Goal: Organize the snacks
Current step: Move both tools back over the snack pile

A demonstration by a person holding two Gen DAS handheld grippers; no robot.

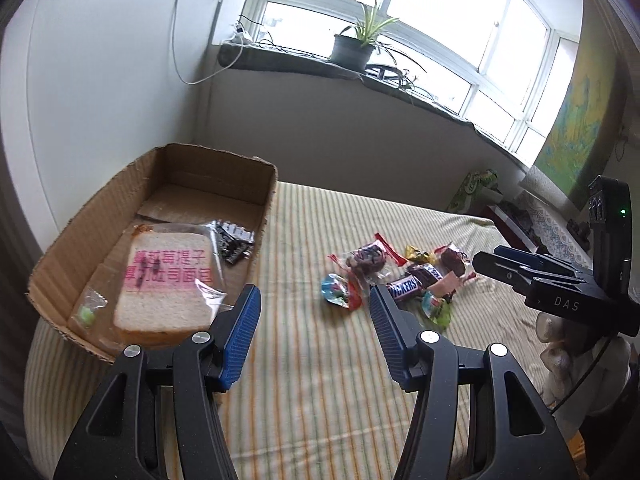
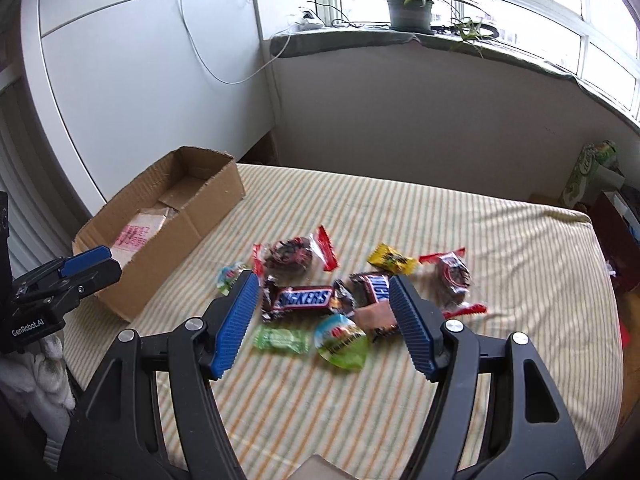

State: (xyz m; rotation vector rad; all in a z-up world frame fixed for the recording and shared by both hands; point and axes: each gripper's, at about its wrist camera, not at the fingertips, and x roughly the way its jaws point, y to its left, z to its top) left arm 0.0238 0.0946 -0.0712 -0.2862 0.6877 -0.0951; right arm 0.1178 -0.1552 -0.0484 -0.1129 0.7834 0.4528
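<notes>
Left hand-held gripper point(image 1: 314, 304): black plastic frame with triangular cut-outs, round silver screws at the joints.
Left pads point(image 1: 240, 336): bright blue, finely ribbed.
Right hand-held gripper point(image 2: 322, 294): same black frame, silver screws, blue ribbed pads point(image 2: 414, 324).
Markings: white "DAS" on the right body, "GenRobot.AI" on the left, one small green light.
Hands: white knitted gloves point(image 1: 556, 344).

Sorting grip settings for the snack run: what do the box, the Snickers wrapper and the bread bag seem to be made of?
Box: brown corrugated cardboard, matte; ragged torn rim.
Snickers bar: probably plastic film, glossy brown, crimped ends that catch light.
Bread bag: clear thin plastic, shiny and wrinkled; the slice shows through under pink print.
</notes>
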